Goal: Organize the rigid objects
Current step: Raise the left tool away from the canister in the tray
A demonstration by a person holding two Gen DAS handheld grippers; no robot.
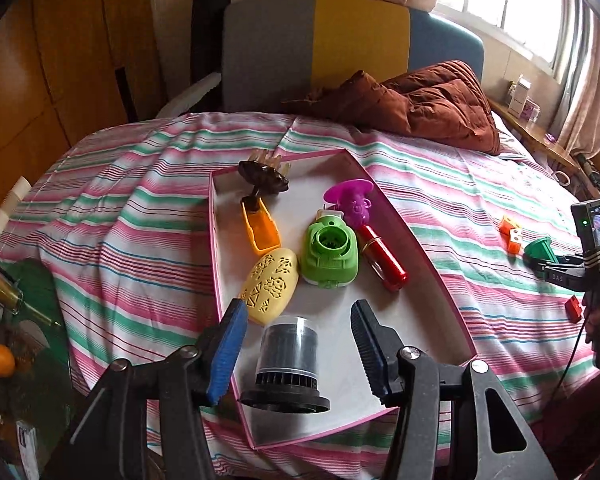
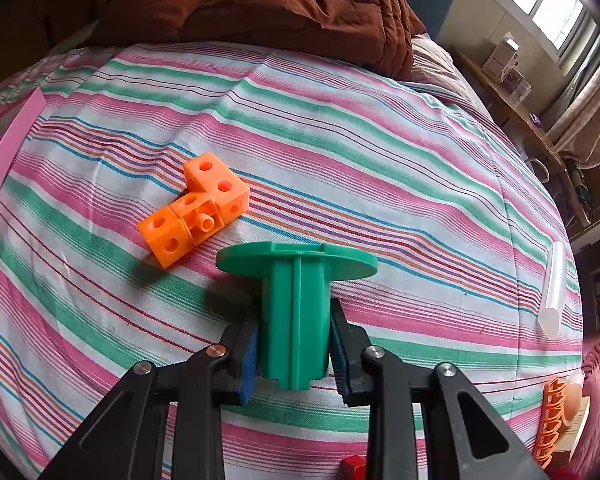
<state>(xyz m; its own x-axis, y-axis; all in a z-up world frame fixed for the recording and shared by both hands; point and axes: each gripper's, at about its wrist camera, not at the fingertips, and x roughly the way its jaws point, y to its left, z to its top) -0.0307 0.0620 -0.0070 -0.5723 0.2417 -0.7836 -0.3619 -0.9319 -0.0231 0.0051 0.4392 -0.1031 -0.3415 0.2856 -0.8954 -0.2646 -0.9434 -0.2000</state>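
Note:
A white tray with a pink rim [image 1: 420,240] lies on the striped bed. In it are a black cylinder with a clear cap [image 1: 288,360], a yellow perforated egg [image 1: 270,288], a green round toy [image 1: 330,254], a red tube [image 1: 384,258], a purple toy [image 1: 352,200], an orange scoop [image 1: 262,228] and a dark brown clip [image 1: 262,176]. My left gripper [image 1: 298,356] is open around the black cylinder, which stands in the tray. My right gripper [image 2: 296,356] is shut on a green flanged spool [image 2: 296,300], also seen in the left wrist view [image 1: 540,250]. Orange cubes [image 2: 196,208] lie just beyond it.
A brown quilt [image 1: 432,104] lies at the head of the bed. A clear tube [image 2: 554,288] lies at the right on the sheet. A small red block [image 1: 574,308] lies near the right gripper. A bedside shelf with boxes [image 2: 504,60] stands by the window.

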